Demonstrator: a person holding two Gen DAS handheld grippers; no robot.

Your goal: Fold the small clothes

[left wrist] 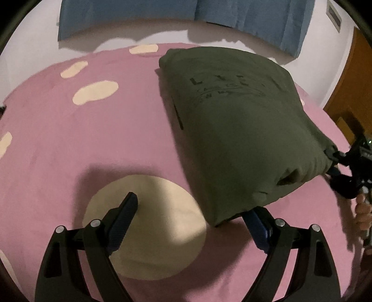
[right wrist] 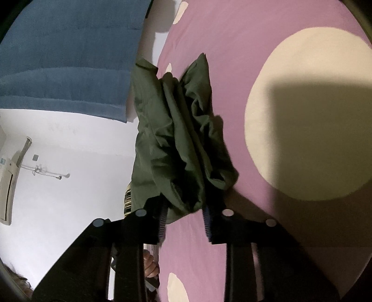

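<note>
Nearest the left camera, the left tongs (left wrist: 193,213) stand spread wide over the pink bed (left wrist: 69,144), gripping nothing. Just beyond lies the folded green shirt (left wrist: 244,125). At its right corner, bunched cloth sits between the right tongs (right wrist: 184,209), whose pads hardly press it.

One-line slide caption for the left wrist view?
Open left gripper hovers at the folded olive garment on a pink spotted bedspread.

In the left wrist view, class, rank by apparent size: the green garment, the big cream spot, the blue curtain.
1. green garment
2. big cream spot, though it lies nearest the camera
3. blue curtain, cut off by the frame, so unsure
</note>
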